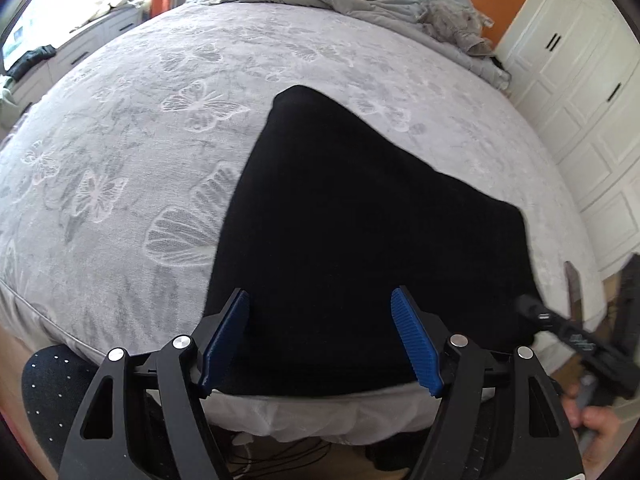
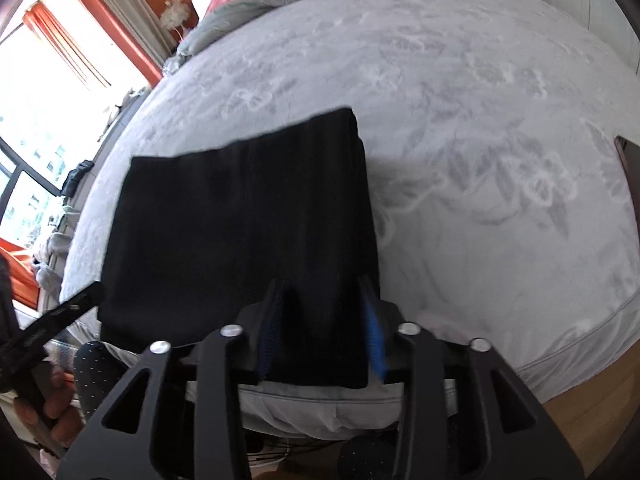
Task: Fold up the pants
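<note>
Both claws hover at the bed's [image 1: 120, 128] near edge: the left claw [image 1: 320, 340] spread wide above the folded black pants [image 1: 360, 240], the right claw [image 2: 324, 332] straddling their near right corner, grip uncertain.

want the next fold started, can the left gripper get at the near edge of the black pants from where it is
Probably yes. The left gripper hangs open right over the near part of the black pants, fingers wide apart with nothing between them and the cloth. The right gripper works the far right corner, clear of it.
</note>
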Demonstrator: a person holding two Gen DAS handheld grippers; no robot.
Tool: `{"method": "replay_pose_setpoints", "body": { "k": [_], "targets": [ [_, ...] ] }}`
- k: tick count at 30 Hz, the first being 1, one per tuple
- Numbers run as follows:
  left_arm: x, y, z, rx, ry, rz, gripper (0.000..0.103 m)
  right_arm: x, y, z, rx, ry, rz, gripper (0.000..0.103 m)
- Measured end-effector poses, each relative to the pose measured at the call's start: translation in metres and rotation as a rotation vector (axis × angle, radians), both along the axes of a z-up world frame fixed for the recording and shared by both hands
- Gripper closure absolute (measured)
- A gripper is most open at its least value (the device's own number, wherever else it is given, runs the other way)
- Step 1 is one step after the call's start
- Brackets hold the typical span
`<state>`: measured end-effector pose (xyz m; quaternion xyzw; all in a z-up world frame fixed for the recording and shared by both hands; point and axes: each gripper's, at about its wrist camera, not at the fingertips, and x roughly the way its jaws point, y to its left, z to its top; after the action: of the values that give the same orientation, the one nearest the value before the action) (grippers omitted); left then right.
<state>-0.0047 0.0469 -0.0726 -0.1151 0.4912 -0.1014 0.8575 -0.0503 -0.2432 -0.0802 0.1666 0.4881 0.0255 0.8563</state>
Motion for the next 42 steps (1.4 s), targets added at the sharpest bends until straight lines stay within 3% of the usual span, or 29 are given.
{"method": "replay_pose_setpoints", "body": {
  "k": [3,8,11,13,14,18,22,26,30,32,34,36,38,39,42],
  "targets": [
    [-0.012,-0.003,0.008,-0.04,-0.033,-0.071,0.026,0.001,0.006,0.0,-0.002,0.007,0.023,0.064],
    [-0.032,-0.021,0.01,-0.018,-0.071,-0.179,0.026,0.008,0.001,-0.003,0.067,0.065,0.034,0.061],
    [-0.043,-0.027,0.008,0.009,-0.091,-0.211,0.026,0.008,0.005,-0.005,0.052,0.08,0.032,0.06],
    [-0.048,-0.028,0.004,0.016,-0.09,-0.229,0.026,0.01,0.013,0.002,0.024,0.081,0.032,0.081],
    [-0.052,-0.029,0.003,0.018,-0.088,-0.234,0.026,0.01,0.016,0.009,0.041,0.071,0.04,0.087],
    [-0.065,-0.014,0.0,0.022,-0.099,-0.217,0.026,0.018,0.056,0.071,0.067,-0.043,0.133,0.088],
    [-0.076,0.029,0.005,-0.029,-0.109,-0.142,0.026,0.05,0.148,0.124,0.111,-0.115,0.341,0.088],
    [-0.097,0.088,0.021,-0.063,-0.13,-0.033,0.026,0.087,0.285,0.138,0.168,-0.115,0.605,0.088],
    [-0.122,0.15,0.034,-0.047,-0.154,0.113,0.024,0.107,0.417,0.108,0.193,-0.04,0.803,0.086],
    [-0.129,0.172,0.035,-0.029,-0.156,0.18,0.023,0.112,0.481,0.071,0.18,0.047,0.891,0.078],
    [-0.132,0.191,0.033,-0.007,-0.149,0.24,0.023,0.11,0.518,0.037,0.109,0.124,0.893,0.077],
    [-0.131,0.205,0.03,0.002,-0.124,0.265,0.022,0.103,0.521,0.027,0.11,0.121,0.884,0.078],
    [-0.129,0.216,0.032,0.0,-0.14,0.293,0.022,0.095,0.487,0.039,0.098,0.041,0.817,0.078],
    [-0.127,0.219,0.032,-0.008,-0.145,0.295,0.022,0.095,0.466,0.045,0.076,0.0,0.776,0.072],
    [-0.118,0.223,0.031,-0.056,-0.148,0.265,0.022,0.089,0.342,0.061,-0.012,-0.084,0.544,0.063]
  ]
}}
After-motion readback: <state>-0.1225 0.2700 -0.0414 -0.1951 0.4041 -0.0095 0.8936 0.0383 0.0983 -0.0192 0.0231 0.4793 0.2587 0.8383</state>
